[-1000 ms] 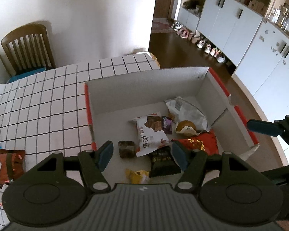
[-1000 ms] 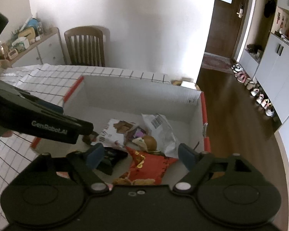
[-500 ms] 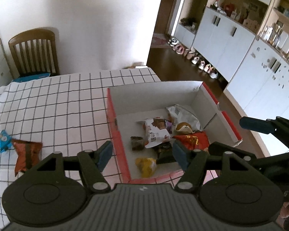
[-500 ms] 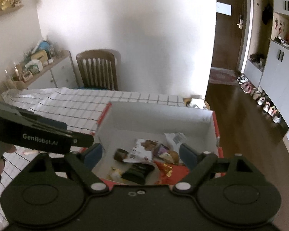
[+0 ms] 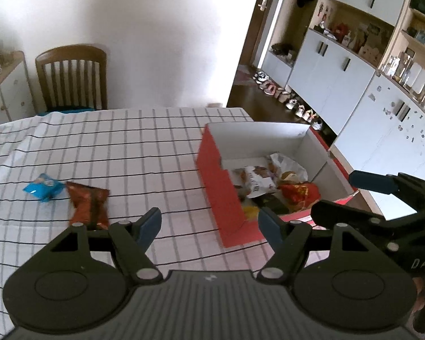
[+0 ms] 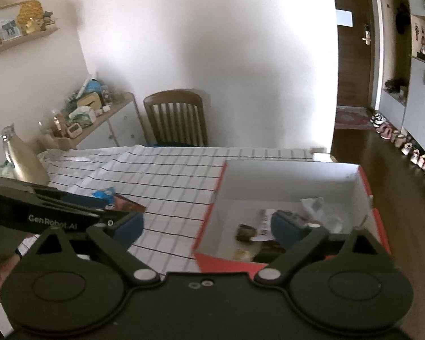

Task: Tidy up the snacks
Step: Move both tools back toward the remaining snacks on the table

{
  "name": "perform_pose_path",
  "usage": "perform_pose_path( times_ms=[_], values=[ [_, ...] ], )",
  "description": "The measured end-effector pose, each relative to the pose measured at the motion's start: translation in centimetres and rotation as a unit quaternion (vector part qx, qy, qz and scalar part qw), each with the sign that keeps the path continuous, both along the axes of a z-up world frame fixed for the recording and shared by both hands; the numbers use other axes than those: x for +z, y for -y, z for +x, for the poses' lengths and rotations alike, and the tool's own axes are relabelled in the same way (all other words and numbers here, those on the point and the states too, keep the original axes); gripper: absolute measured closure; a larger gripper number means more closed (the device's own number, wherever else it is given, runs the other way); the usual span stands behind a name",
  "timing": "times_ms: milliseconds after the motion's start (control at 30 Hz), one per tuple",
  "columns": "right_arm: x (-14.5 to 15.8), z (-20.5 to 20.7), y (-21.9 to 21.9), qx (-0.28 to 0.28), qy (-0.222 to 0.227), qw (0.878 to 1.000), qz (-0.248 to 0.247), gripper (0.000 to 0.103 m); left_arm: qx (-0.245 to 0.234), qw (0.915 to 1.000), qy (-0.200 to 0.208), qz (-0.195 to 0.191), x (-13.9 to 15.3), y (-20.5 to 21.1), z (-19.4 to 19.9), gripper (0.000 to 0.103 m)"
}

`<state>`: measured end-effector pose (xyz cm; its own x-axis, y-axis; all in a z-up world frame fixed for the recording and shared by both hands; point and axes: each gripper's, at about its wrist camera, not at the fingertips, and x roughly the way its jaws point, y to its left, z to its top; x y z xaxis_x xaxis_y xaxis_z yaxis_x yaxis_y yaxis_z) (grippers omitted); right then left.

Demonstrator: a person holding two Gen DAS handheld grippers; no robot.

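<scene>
Two packets left out, lower left of frame: brown [image 5: 89, 205] and blue [image 5: 44, 186], touching; likely light, crinkly, slippery, so best pinched at a sealed end. Left tool [image 5: 209, 225] and right tool [image 6: 206, 231] both spread, holding nothing. Checked cloth on counter [image 5: 133, 147], red box [image 5: 221, 195] of snacks at right, chair [image 5: 72, 78] against wall behind.

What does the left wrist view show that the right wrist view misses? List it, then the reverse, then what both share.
Left wrist only: the red snack bag in the box, the full orange-brown packet on the cloth, and the glass jars on the wall unit.

Right wrist only: the cluttered sideboard, the wall shelf and a gold bottle.

Both: the red box, the blue packet, the wooden chair, the checked tablecloth, and each open hand-held gripper.
</scene>
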<state>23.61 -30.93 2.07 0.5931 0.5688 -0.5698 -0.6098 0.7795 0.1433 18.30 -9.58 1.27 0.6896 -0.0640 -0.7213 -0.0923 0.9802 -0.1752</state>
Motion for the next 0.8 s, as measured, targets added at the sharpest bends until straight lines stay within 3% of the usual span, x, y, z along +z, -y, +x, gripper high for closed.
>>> perform_pose_path(
  times_ms=[100, 333, 467, 800],
  values=[
    [0.1, -0.9, -1.4, 0.009, 0.001, 1.000, 0.004, 0.003, 0.006, 1.0000, 0.003, 0.003, 0.1, -1.6, -1.4, 0.019],
    [-0.2, -3.1, -4.8, 0.024, 0.004, 1.000, 0.005, 0.000, 0.012, 0.9998, 0.004, -0.013, -0.6, -5.7, -4.4, 0.018],
    [-0.5, -3.9, -6.7, 0.028, -0.003, 1.000, 0.003, 0.000, 0.024, 0.9997, 0.006, -0.008, -1.5, -8.2, -5.7, 0.000],
    [-2.1, -4.7, -11.6, 0.027, -0.026, 0.999, -0.011, 0.000, 0.084, 0.9964, -0.003, -0.008, -3.5, -16.0, -6.3, 0.000]
  ],
)
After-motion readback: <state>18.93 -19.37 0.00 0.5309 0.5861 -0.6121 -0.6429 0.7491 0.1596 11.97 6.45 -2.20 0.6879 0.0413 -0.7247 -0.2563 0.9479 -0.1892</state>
